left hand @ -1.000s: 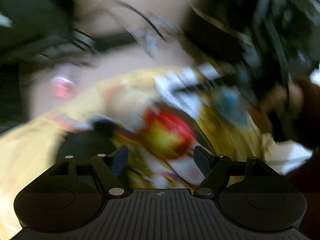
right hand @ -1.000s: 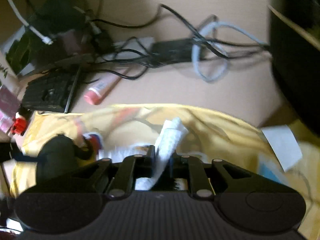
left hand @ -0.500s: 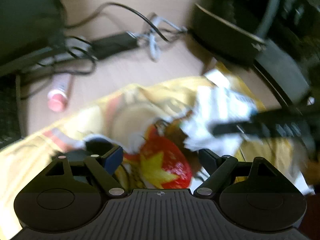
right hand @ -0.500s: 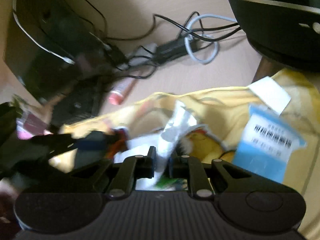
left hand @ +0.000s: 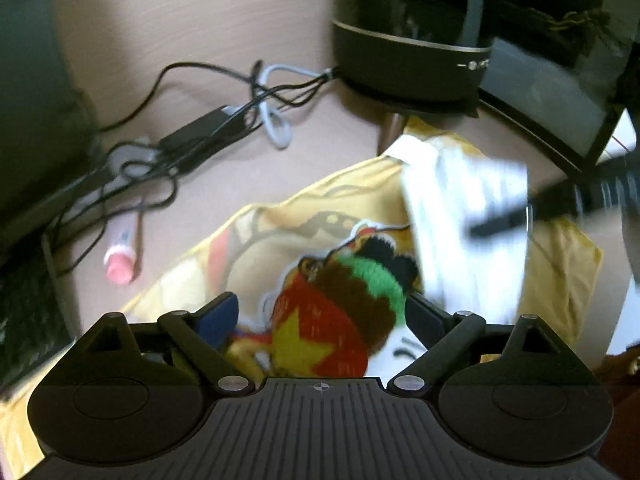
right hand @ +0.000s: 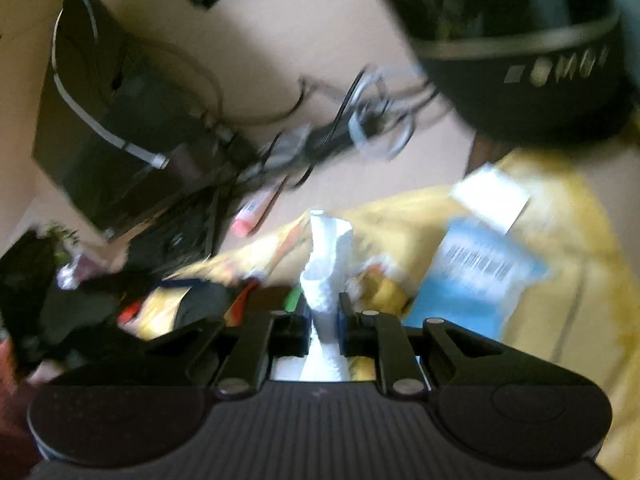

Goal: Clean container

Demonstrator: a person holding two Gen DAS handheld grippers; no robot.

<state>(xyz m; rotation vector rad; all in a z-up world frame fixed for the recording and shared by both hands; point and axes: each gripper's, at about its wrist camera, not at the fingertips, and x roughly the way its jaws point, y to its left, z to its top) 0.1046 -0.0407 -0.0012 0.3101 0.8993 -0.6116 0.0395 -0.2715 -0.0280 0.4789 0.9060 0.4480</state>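
Since a second ago my left gripper [left hand: 320,316] has spread and its jaws are opening, the round red, brown and green printed object [left hand: 336,316] between them unpressed on the yellow cloth [left hand: 280,224]. My right gripper [right hand: 323,320] grasps one crumpled white paper wad [right hand: 326,264], long axis pointing away. One pink tube [left hand: 119,266] lies beside the cables.

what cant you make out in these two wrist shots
- Left wrist view: the white tissue and right gripper are smeared by motion; its grip is unreadable here.
- Right wrist view: print on the blue label is blurred.
- Both views: the container to clean cannot be identified; the dark appliance is cut off by the top edge.
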